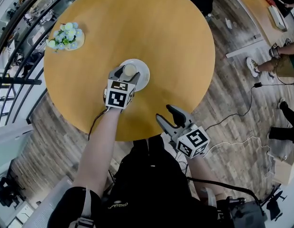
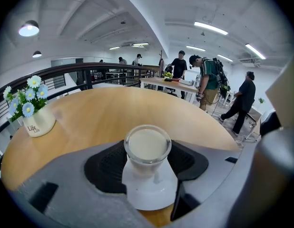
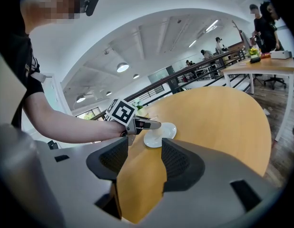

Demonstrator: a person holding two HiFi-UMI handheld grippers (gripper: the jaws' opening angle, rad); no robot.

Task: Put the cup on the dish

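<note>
A clear glass cup [image 1: 130, 70] with a pale milky fill stands upright over the white dish [image 1: 143, 76] near the middle of the round wooden table [image 1: 156, 23]. My left gripper [image 1: 129, 71] is shut on the cup, its black pads [image 2: 106, 163] pressing both sides of the cup [image 2: 148, 146]. The dish [image 2: 151, 194] shows right under the cup's base; I cannot tell if they touch. My right gripper [image 1: 168, 115] hangs open at the table's near edge with only the tabletop between its pads [image 3: 178, 163]. From there the dish [image 3: 167, 132] and left gripper [image 3: 151, 124] lie ahead.
A small white pot of blue and white flowers [image 1: 66, 36] stands at the table's far left, also seen as the pot [image 2: 35, 120] in the left gripper view. Cables [image 1: 242, 113] run across the wooden floor on the right, where people's legs [image 1: 275, 63] are. A railing [image 1: 14, 46] runs along the left.
</note>
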